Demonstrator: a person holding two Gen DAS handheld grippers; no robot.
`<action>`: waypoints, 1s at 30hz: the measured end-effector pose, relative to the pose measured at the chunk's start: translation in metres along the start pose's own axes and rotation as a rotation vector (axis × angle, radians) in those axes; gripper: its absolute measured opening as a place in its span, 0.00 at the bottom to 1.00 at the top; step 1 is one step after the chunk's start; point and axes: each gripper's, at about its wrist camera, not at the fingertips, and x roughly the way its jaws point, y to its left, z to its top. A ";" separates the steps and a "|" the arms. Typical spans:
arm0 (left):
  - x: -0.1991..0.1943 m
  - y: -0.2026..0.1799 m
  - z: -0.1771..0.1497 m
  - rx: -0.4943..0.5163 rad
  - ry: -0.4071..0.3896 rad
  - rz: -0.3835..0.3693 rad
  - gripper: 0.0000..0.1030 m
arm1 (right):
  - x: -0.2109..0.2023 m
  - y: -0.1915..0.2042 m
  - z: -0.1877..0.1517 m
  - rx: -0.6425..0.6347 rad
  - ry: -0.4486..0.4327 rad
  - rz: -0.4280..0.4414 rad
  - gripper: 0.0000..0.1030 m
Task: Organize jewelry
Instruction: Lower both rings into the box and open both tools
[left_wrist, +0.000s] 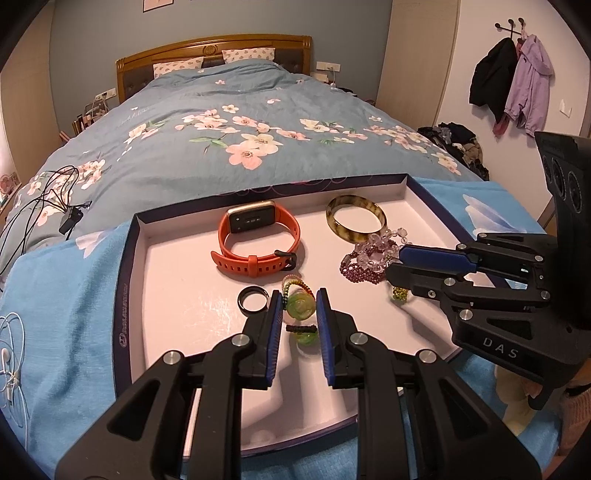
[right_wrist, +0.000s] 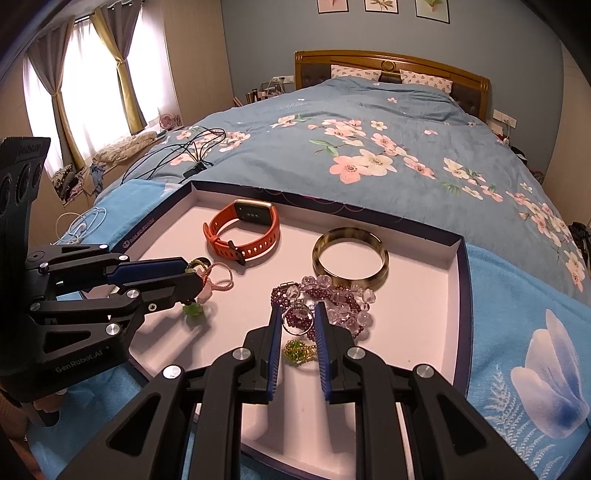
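Left gripper (left_wrist: 299, 301), bottom centre of the left wrist view: fingers parted, straddling a green glass pendant (left_wrist: 301, 306) on a beaded cord; pads look just beside it, not visibly pressing, so I read it as released, lined up for a pinch. Right gripper (right_wrist: 298, 314), bottom centre of the right wrist view: fingers also parted, with a thin silver ring (right_wrist: 297, 319) between the tips. Can't tell if the pads touch the ring. A green beaded ring (right_wrist: 297, 350) lies on the tray floor further back between the fingers. Everything sits in a shallow white-lined tray (left_wrist: 127, 295) on a blue towel (left_wrist: 55, 295) at the foot of the bed; the raised rim likely keeps small bits from rolling into the bedding. Mid-frame: black ring (left_wrist: 253, 300) just left of the left fingertips, purple and clear bead bracelets (right_wrist: 332, 299) heaped beyond the right tips, tangled enough that picking one strand could drag the rest. Further up: orange smartwatch (left_wrist: 256, 236) centre, horn-coloured bangle (left_wrist: 356, 218) to its right, both well apart from the clutter. Sorting looks early.
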 end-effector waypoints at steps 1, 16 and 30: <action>0.001 0.001 0.000 -0.001 0.002 -0.001 0.18 | 0.001 0.000 0.000 0.000 0.002 -0.001 0.15; 0.007 0.001 0.000 -0.012 0.011 0.010 0.22 | 0.003 0.000 -0.002 0.014 0.009 -0.003 0.16; -0.027 0.004 -0.004 -0.017 -0.080 0.044 0.63 | -0.024 -0.006 -0.007 0.047 -0.050 -0.002 0.33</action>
